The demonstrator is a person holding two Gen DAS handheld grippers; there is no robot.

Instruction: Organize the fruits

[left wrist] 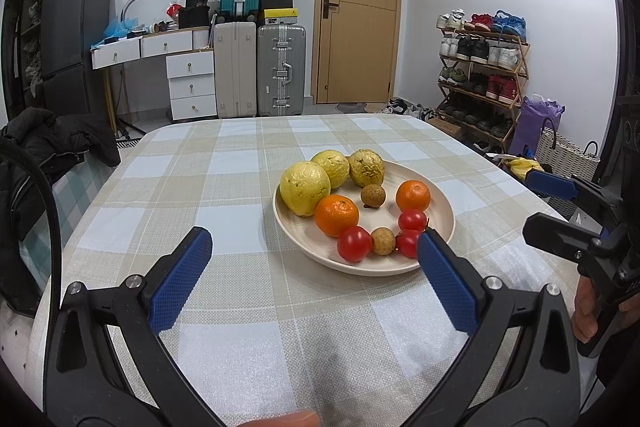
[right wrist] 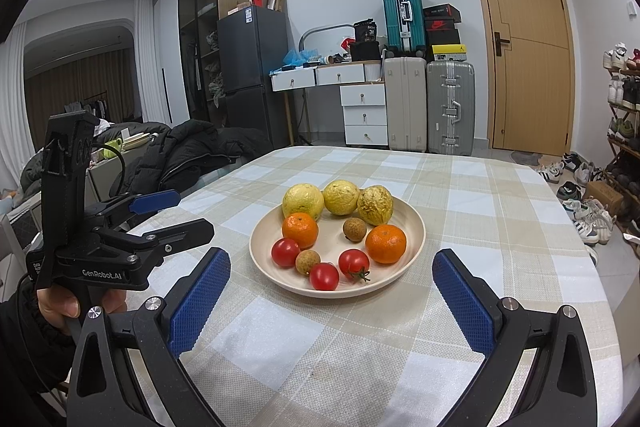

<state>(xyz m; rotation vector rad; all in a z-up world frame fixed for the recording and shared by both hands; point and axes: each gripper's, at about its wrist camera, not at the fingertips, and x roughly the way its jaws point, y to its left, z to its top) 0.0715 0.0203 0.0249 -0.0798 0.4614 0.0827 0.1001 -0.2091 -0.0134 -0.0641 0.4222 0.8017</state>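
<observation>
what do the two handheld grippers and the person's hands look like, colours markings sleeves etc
Both grippers, left and right, are black plastic with two curved arms ending in blue textured pads and silver bolts at the joints. The left one's body reads "GenRobot.AI" in white, and a black cable runs beside it. The left hand comes out of a dark knit-cuffed sleeve.

plate (right wrist: 416,227) on the table (right wrist: 500,227): guavas (right wrist: 341,197) at its back, tomatoes (right wrist: 324,276) in front
</observation>
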